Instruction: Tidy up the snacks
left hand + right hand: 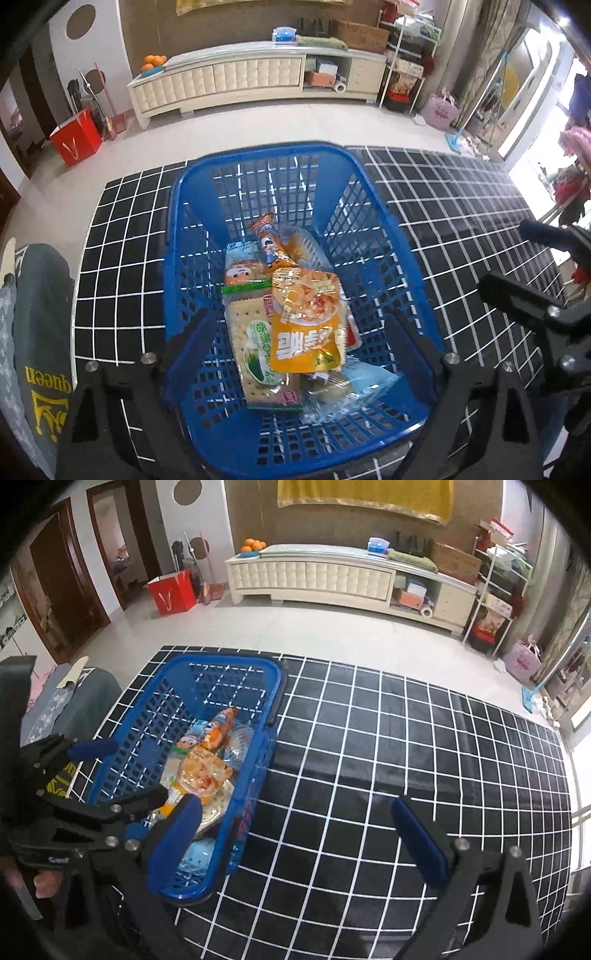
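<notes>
"queen" on dark garment (44, 325); orange packet (306, 325) print perhaps Korean.

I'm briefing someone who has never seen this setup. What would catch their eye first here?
First the blue basket on the black grid cloth, heaped with snack packets; an orange packet lies on top, over a cracker pack. Next, the two open grippers: the left gripper hangs over the basket, the right gripper over the cloth beside it.

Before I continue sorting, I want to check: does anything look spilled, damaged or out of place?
Nothing stands out. The snack packets lie loosely piled inside the blue basket, the orange packet on top. No packet lies on the black grid cloth.
</notes>
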The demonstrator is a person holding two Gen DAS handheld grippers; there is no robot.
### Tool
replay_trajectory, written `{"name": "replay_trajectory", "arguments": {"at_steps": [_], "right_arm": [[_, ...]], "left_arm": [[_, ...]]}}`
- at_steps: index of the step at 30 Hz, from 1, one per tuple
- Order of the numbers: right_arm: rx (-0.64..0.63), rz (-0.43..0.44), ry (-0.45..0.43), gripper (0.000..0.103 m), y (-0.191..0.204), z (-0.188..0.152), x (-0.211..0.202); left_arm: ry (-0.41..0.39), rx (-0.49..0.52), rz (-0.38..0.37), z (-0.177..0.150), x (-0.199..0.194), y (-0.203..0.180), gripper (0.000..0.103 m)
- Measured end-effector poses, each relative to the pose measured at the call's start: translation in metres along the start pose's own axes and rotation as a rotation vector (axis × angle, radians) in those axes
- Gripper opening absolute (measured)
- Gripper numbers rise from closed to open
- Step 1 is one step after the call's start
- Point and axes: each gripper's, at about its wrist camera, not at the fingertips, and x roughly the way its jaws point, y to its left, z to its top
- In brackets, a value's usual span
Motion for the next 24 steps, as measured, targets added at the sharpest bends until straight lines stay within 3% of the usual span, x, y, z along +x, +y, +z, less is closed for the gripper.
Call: {"name": "replay_trajectory", "arguments": {"at_steps": [6, 14, 19, 24], "right_arm": [[0.005, 0.007, -0.058, 0.103, 0.004, -0.013, -0.039], [-0.001, -0.004, -0.167, 0.103, 0.018, -0.045, -0.104], [0.001, -0.037, -0.249, 0.103, 0.023, -0.078, -0.144], [-0.002, -0.083, -0.329, 0.103, 0.029, -0.109, -0.175]], "left_arm": [[-0.077, -0.005, 0.001, -0.017, -0.046, -0.009, 0.091], [-0.240, -0.015, -0.004, -0.058, -0.124, -0.033, 0.091], [-0.328, -0.065, -0.028, -0.093, -0.161, -0.041, 0.098], [-0.429, -0.071, 0.034, -0.129, -0.196, -0.058, 0.102]]}}
